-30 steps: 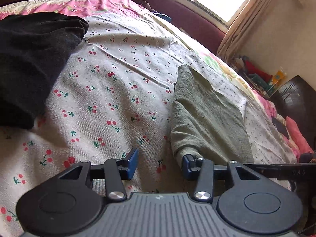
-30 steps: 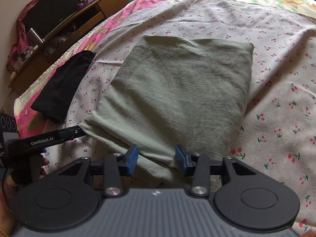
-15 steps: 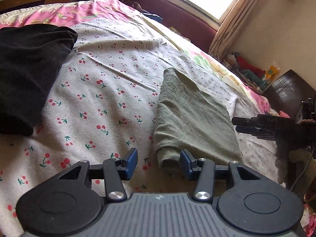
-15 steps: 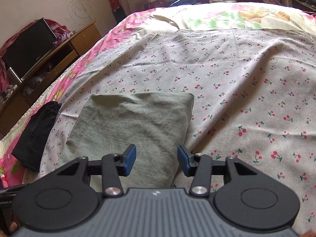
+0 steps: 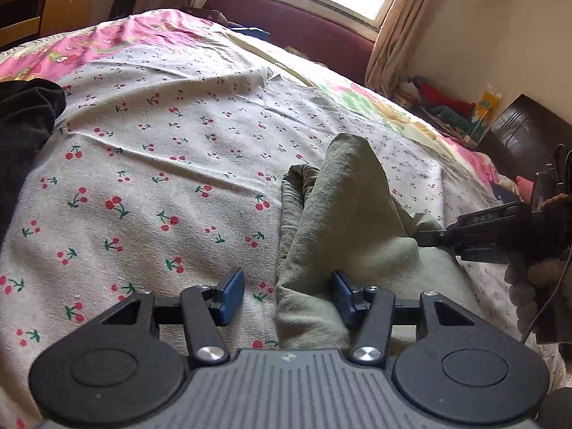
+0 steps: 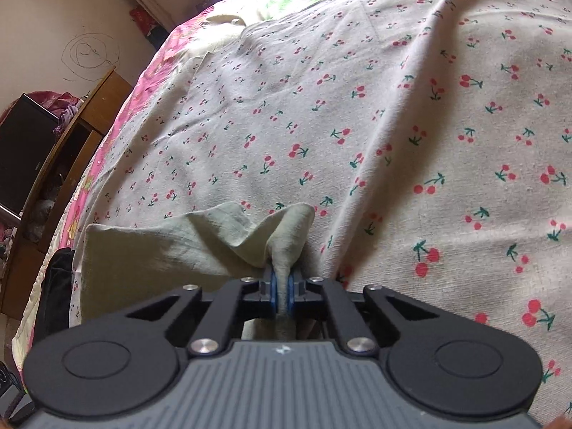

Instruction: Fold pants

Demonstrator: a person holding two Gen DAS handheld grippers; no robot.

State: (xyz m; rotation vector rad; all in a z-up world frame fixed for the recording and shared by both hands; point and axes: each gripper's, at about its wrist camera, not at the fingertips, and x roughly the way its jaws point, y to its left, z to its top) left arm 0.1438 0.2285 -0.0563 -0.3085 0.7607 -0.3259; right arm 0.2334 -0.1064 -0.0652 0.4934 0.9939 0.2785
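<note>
Ahead of both my tongs spreads the cherry-print sheet [image 5: 150, 164], covering the bed under everything else. At the far left edge of my left view lies a black garment [image 5: 25, 132], well apart from the work. The green pants [image 5: 343, 214], already folded into a thick bundle, lie on the sheet with their long axis running away from my left gripper [image 5: 286, 295], the far end pointing toward the window; their near left edge sits between its jaws. Those jaws have just been opening and stand about half apart, the right pad [image 5: 339, 295] against the cloth, the left pad clear over bare sheet, gripping nothing. My right gripper [image 6: 282, 291] has just snapped closed, pinching a raised corner of the pants [image 6: 286, 239], so the cloth tents up from the bundle.
</note>
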